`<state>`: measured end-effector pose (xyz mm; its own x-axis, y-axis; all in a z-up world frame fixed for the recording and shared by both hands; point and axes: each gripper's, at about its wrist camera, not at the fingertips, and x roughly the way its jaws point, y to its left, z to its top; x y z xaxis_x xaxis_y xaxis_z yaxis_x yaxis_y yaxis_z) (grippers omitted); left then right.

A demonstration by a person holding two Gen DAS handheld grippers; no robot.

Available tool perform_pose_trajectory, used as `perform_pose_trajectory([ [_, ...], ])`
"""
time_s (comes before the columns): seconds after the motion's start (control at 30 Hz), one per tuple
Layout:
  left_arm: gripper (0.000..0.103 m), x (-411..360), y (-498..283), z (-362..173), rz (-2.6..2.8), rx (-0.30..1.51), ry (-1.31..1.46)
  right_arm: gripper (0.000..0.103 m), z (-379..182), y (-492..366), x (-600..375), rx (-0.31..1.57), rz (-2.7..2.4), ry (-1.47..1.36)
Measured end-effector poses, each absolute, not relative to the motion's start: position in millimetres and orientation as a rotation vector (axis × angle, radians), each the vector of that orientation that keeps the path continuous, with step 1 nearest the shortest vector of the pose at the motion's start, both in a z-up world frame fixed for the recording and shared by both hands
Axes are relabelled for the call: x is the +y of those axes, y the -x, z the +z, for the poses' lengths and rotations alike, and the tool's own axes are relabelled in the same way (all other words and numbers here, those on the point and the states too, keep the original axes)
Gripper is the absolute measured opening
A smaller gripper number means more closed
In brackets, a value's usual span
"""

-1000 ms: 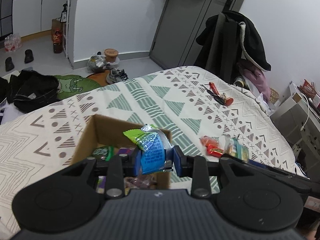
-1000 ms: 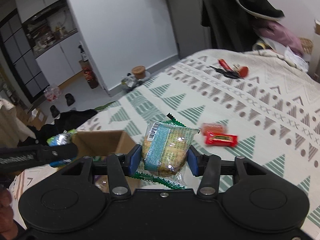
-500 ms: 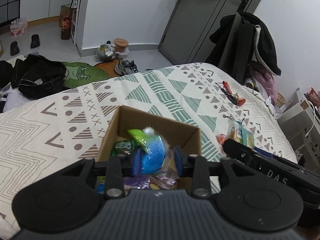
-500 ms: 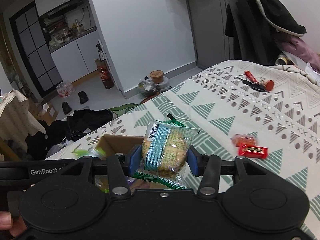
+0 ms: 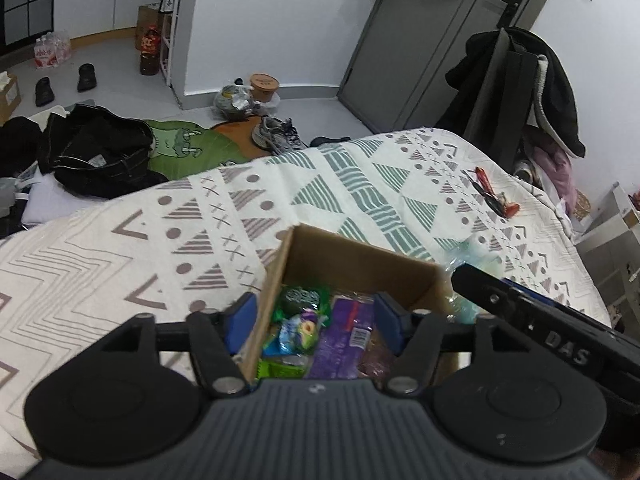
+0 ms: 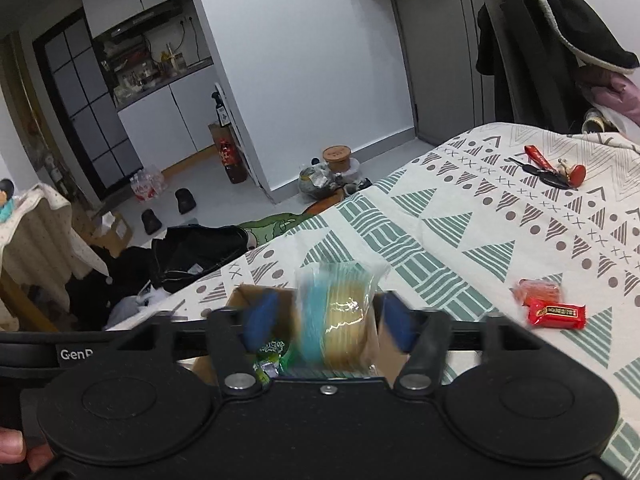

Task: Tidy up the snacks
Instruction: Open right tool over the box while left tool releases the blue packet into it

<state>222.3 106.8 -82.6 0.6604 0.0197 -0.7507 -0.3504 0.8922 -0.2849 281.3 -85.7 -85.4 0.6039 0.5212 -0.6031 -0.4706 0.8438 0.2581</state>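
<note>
A brown cardboard box sits on the patterned bedspread and holds several snack packs, among them a blue and green one and a purple one. My left gripper is open and empty just above the box. My right gripper is open over the same box. A clear biscuit pack is blurred between its spread pads, which stand apart from it. A red snack and an orange snack lie on the bedspread to the right.
Keys with a red strap lie further back on the bed. A chair with dark coats stands behind the bed. Black clothes, shoes and bottles are on the floor to the left.
My left gripper opened and let the blue and green pack fall into the box. My right gripper moved left over the box and opened, letting go of the biscuit pack.
</note>
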Motion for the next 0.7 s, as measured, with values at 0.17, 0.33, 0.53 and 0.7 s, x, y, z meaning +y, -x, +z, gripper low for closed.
perform_pose_trajectory([
  [0.17,0.081,109.0,-225.0,-80.4,0.235,0.824,0.411,0.072,-82.1,-288.2,-104.2,0.740,0.506,-0.085],
  [0.33,0.087,102.0,-227.6,-79.5,0.229,0.819,0.398,0.075,-85.0,-294.5,-130.2,0.776,0.444,-0.080],
  [0.53,0.088,80.7,-233.8,-74.2,0.194,0.805,0.386,0.075,-87.0,-300.4,-166.1,0.806,0.403,-0.095],
  [0.7,0.088,52.6,-243.8,-64.9,0.138,0.783,0.363,0.075,-88.3,-305.0,-195.7,0.818,0.378,-0.121],
])
